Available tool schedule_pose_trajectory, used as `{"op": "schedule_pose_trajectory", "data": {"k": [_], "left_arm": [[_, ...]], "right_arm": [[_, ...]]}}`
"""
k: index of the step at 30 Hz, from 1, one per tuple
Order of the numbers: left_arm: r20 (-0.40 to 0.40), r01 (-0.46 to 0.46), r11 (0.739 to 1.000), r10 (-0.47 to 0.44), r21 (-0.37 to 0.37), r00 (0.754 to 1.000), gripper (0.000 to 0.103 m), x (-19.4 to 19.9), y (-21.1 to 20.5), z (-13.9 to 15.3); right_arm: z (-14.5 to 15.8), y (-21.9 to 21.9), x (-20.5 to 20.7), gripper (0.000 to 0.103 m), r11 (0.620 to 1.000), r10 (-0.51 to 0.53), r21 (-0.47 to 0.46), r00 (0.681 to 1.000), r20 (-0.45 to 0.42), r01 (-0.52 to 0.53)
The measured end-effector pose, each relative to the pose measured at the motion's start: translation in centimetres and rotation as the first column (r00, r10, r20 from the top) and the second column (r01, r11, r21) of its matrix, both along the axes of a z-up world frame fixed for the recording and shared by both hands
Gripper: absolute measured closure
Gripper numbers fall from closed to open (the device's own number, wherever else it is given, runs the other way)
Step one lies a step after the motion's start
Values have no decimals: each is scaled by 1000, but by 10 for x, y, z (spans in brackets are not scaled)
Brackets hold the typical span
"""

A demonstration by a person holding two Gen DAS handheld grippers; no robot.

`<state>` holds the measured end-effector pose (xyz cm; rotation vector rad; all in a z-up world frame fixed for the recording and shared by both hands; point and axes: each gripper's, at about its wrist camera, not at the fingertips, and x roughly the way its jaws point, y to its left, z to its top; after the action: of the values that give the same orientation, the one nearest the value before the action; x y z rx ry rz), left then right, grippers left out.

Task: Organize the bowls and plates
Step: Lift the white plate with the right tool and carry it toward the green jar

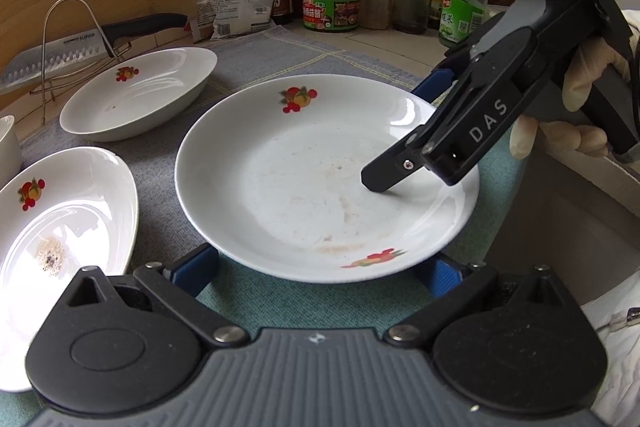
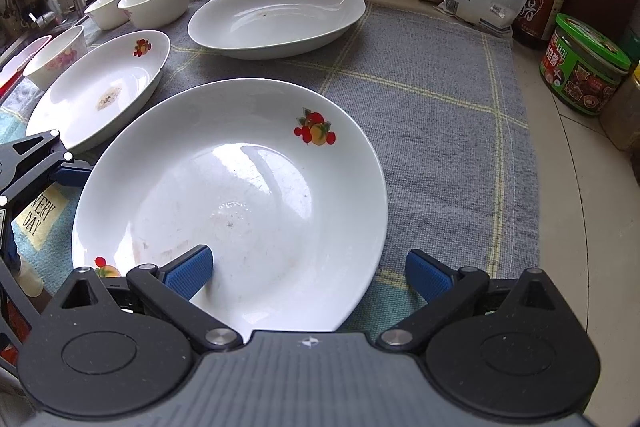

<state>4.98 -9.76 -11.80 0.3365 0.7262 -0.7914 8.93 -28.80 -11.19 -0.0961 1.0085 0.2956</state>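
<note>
While the round plate (image 2: 240,195) lies flat on the grey cloth (image 2: 440,131), my right tongs (image 2: 308,273) stand spread astride its near rim, one blue pad over the plate's well, the other outside. My left tongs (image 1: 320,267) stand spread too, a pad either side of that plate's edge. Two oval dishes (image 2: 276,19) sit beyond the plate.
</note>
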Motion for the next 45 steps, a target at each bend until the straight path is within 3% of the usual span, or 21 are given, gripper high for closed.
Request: {"op": "schedule_pose_trajectory", "data": {"k": [7, 12, 24, 38, 45], "left_arm": [[18, 29, 999, -29, -22, 999, 0, 1, 1, -3], [18, 27, 999, -27, -19, 999, 0, 1, 1, -2], [14, 47, 999, -47, -14, 999, 0, 3, 1, -2], [20, 74, 997, -75, 17, 997, 0, 5, -3, 1], [11, 81, 996, -81, 23, 997, 1, 7, -2, 2]], "right_arm": [[1, 2, 6, 0, 1000, 12, -10, 999, -34, -12], [2, 2, 14, 0, 997, 82, -1, 995, -63, -82], [5, 0, 46, 0, 967, 238, 121, 966, -101, -225], [5, -2, 62, 0, 950, 279, 176, 953, -117, -257], [6, -6, 63, 7, 956, 252, 185, 961, -118, -228]]}}
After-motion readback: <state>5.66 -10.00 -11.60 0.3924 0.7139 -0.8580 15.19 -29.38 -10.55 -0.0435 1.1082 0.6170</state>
